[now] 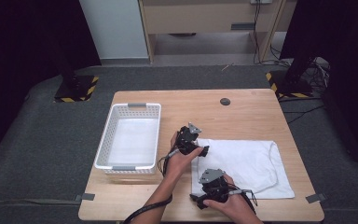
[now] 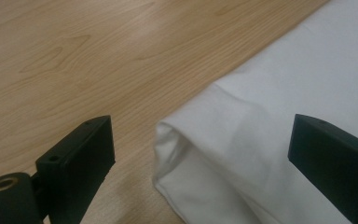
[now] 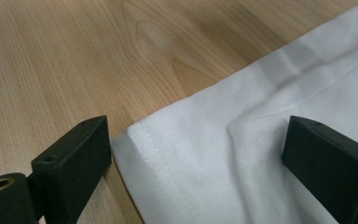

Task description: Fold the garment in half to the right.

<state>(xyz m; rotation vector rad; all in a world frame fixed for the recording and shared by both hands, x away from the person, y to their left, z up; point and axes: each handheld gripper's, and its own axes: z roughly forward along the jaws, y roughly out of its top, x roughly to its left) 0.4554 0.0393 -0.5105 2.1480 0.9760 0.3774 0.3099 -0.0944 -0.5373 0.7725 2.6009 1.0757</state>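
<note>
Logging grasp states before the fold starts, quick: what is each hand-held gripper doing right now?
Left hand-held gripper: open, jaws straddling a corner of the white cloth, holding nothing.
Right hand-held gripper: open, jaws astride the cloth's stitched corner, holding nothing.

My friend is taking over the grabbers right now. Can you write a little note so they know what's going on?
Left gripper: open, jaws astride a folded corner of the white cloth garment.
Right gripper: open, jaws astride the stitched hem corner.
The garment lies flat on the wooden table, right of the white plastic basket.
Done: both grippers lined up at its left edge.
Left: nothing gripped yet; probably close both and fold.
</note>
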